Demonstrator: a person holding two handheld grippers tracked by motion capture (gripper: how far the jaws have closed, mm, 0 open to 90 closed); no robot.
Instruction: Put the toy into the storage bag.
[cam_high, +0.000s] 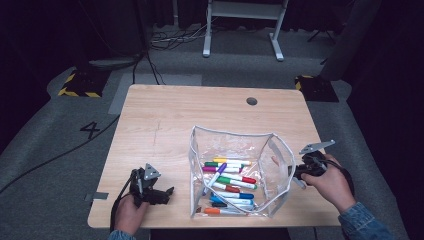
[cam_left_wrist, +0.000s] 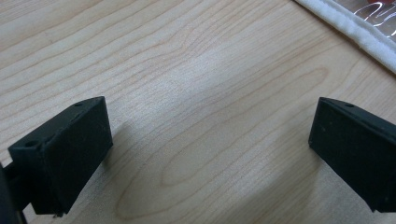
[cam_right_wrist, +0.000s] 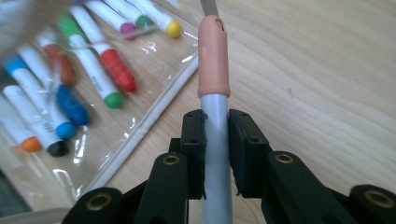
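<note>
Marker (cam_right_wrist: 215, 70): grey barrel, peach-pink cap, cap end pointing away from the right hand-held gripper (cam_right_wrist: 216, 140); jaws are gripping the barrel just below the cap, closed narrow on it, pads pressing both sides; no earlier look at it, so just the clamp as it stands. Marker is sitting off the right side of the clear pouch (cam_high: 280, 165), above the table (cam_high: 165, 115); in the high view it is showing only as a small pale tip (cam_high: 274, 161) beside the pouch's white-edged wall.

Pouch is standing open, holding a pile of white-barrelled markers (cam_high: 231, 182) with caps in yellow, green, red, purple, blue, orange and black.

Right hand (cam_high: 330, 182) is coming in from the lower right, gripper pointing left toward the pouch; left hand (cam_high: 131, 210) is resting at the front-left table edge, left hand-held gripper (cam_left_wrist: 210, 154) aiming right, jaws wide apart, nothing between them.

Right gripper view is giving cap colour and pad contact; left gripper view is giving bare wood grain between the jaws and a strip of the pouch's white trim (cam_left_wrist: 355, 32) at top right.
</note>
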